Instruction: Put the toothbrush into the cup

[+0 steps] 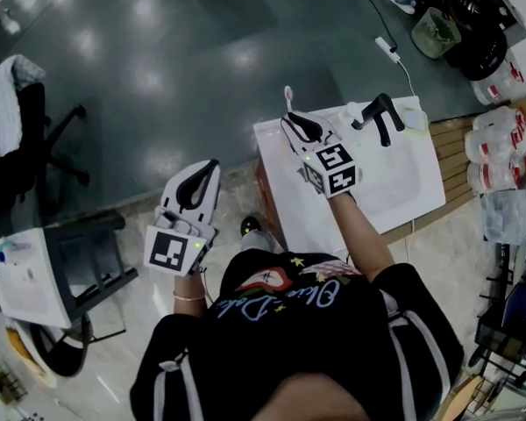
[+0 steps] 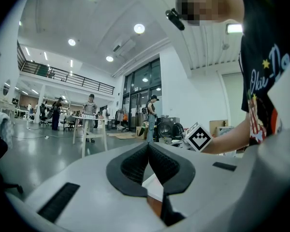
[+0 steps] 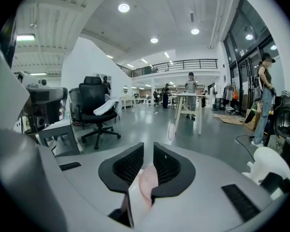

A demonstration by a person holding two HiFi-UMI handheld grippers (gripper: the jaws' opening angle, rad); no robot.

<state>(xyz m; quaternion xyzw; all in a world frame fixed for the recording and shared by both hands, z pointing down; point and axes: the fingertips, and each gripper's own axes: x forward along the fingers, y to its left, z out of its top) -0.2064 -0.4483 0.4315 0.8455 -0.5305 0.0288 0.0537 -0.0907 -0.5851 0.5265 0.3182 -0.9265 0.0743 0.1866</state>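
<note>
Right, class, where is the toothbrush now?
In the head view, the toothbrush is clamped in the right gripper, above the basin's far left corner, left of the black tap.

A pale pink toothbrush shows against the glossy, dark blue-grey floor. The left gripper and right gripper are light grey with black ribbed fingers and black-and-white square markers. The surface is white, its tap black. The person's T-shirt is black with pinkish-white script and yellow stars.
</note>
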